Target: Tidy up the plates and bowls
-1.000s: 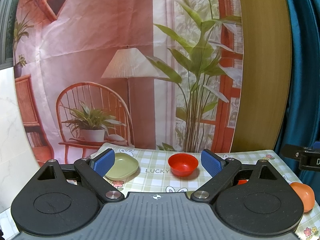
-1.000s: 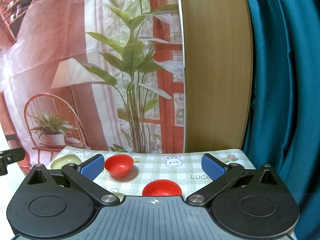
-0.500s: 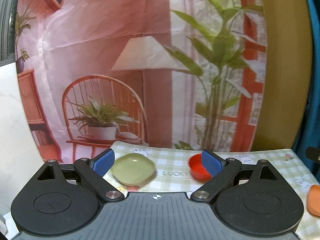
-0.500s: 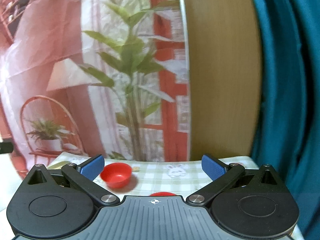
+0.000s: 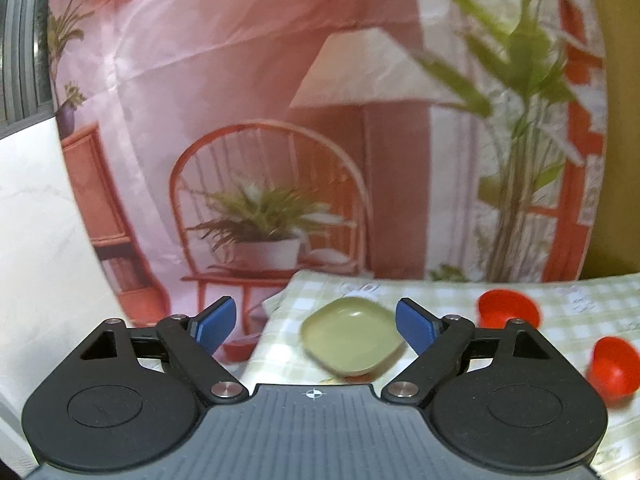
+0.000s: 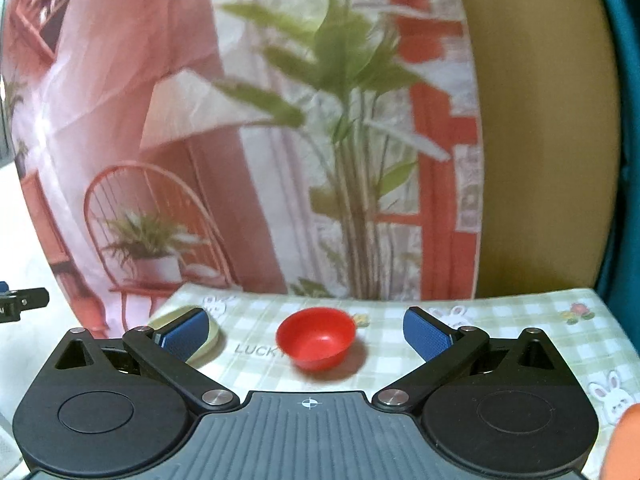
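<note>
A pale green squarish plate (image 5: 352,340) lies near the table's left edge, just ahead of my open left gripper (image 5: 316,324), closer to its right finger. Two red bowls (image 5: 506,310) (image 5: 614,366) sit to its right. In the right wrist view a red bowl (image 6: 316,338) sits on the checked tablecloth (image 6: 500,312) between the fingers of my open right gripper (image 6: 306,334), a little ahead of them. The green plate (image 6: 212,330) shows partly behind the left finger. Both grippers are empty.
A printed backdrop with a chair, lamp and plants hangs right behind the table. A wooden panel (image 6: 540,140) and teal curtain stand at the right. An orange object (image 6: 624,440) is at the right wrist view's lower right edge. The table's left edge drops off beside the plate.
My left gripper has swung left, so the green plate now lies between its fingers. My right gripper has also turned left and the red bowl now sits centred ahead of it.
</note>
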{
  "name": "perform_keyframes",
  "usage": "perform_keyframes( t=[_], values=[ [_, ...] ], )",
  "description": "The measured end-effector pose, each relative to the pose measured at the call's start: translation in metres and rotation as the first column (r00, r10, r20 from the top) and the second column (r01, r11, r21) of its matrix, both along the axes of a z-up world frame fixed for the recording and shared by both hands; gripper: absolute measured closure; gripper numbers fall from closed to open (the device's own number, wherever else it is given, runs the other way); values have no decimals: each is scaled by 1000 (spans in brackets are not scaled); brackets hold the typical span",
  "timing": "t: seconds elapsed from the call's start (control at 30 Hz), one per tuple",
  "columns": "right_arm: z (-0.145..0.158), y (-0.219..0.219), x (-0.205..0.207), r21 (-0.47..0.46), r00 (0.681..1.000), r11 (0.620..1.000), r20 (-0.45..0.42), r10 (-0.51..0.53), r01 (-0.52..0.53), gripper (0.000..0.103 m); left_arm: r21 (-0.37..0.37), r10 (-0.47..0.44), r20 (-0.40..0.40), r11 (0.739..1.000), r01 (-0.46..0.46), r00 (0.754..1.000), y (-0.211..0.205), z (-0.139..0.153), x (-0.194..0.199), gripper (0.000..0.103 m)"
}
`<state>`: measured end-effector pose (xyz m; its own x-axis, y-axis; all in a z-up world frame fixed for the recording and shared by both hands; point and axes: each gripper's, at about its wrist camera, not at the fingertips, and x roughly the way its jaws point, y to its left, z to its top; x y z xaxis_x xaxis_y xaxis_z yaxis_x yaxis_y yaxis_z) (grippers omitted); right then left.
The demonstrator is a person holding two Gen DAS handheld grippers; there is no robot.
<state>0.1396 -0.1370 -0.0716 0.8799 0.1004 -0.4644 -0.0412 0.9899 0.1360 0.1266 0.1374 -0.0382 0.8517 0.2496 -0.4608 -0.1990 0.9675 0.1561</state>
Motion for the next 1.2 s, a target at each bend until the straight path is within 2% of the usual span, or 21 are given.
perform_keyframes(
  t=[0.1,0.23,0.37,0.43,0.57,0.63,0.77,0.87,1.0,1.1,1.17,1.2],
  values=[
    [-11,21,16,44,997,997,-27,69,-68,2,-2,30,-23,1000,-30,999,23,-10,3,17],
    [-30,57,33,8,989,991,-66,135,-135,8,-79,80,-58,993,-85,995,60,-27,9,26],
    [-51,92,48,8,965,971,-113,238,-238,10,-106,120,-90,986,-129,989,90,-47,9,28],
    [-59,111,52,0,948,957,-133,288,-291,20,-106,133,-113,984,-145,985,100,-57,7,31],
    [-76,148,58,-11,910,924,-174,376,-383,25,-147,126,-172,977,-152,977,121,-80,6,46],
    [-84,165,59,-30,896,910,-190,401,-414,36,-166,121,-197,974,-155,973,129,-92,6,50],
    [-100,189,62,-29,862,882,-228,452,-470,45,-183,94,-219,974,-136,971,131,-113,2,52],
    [-112,199,61,-21,838,866,-269,476,-499,55,-211,75,-250,969,-130,965,129,-130,-2,59],
    [-129,209,61,-13,816,858,-318,483,-513,65,-238,97,-276,957,-166,956,130,-150,-3,61],
    [-140,213,62,12,788,842,-344,511,-540,72,-262,96,-291,949,-175,952,131,-159,-5,73],
    [-145,216,61,17,777,835,-357,519,-550,76,-267,92,-296,948,-174,951,130,-163,-5,77],
    [-147,217,61,27,771,833,-361,524,-553,81,-270,88,-294,947,-171,952,128,-164,-5,81]
  ],
)
